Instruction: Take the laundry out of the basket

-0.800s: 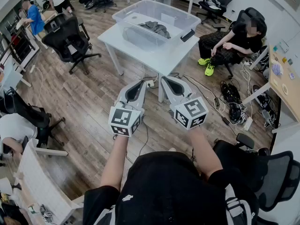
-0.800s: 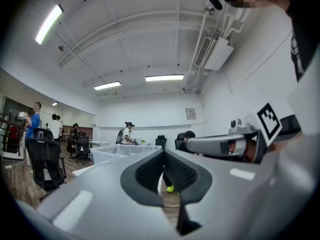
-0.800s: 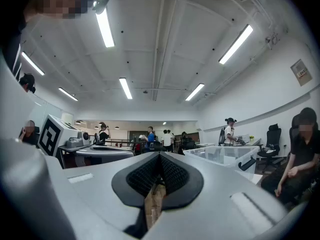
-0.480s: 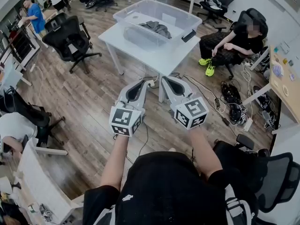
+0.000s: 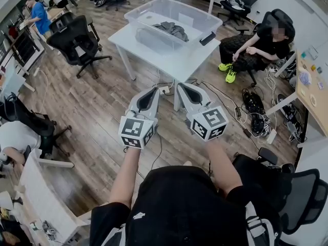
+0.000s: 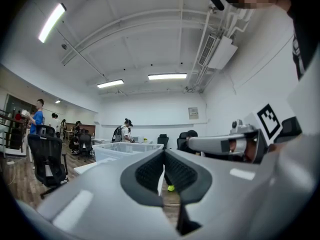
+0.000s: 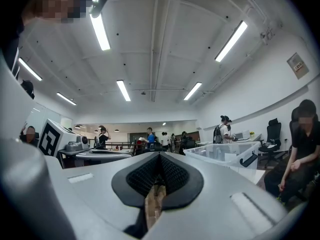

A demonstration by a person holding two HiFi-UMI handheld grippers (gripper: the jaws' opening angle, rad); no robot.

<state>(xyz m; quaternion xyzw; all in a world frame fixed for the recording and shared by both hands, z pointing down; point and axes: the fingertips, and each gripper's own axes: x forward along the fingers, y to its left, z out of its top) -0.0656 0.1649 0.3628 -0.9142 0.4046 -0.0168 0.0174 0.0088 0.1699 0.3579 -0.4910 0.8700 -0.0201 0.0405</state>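
A clear plastic basket (image 5: 197,15) stands on a white table (image 5: 169,60) across the room, well ahead of both grippers. Grey laundry (image 5: 171,31) lies crumpled inside it. My left gripper (image 5: 155,89) and right gripper (image 5: 180,85) are held level, side by side, over the wooden floor short of the table. Both are shut with nothing between their pads. In the left gripper view the left gripper (image 6: 163,152) points toward the basket (image 6: 125,149). In the right gripper view the right gripper (image 7: 159,156) has the basket (image 7: 225,154) off to its right.
A person sits on a black chair (image 5: 256,42) right of the table. Black office chairs (image 5: 77,37) stand to the left. Cables and a power strip (image 5: 253,114) lie on the floor at right. Other people stand farther back.
Only the head view has shifted slightly. Both grippers stay shut and in the same place.
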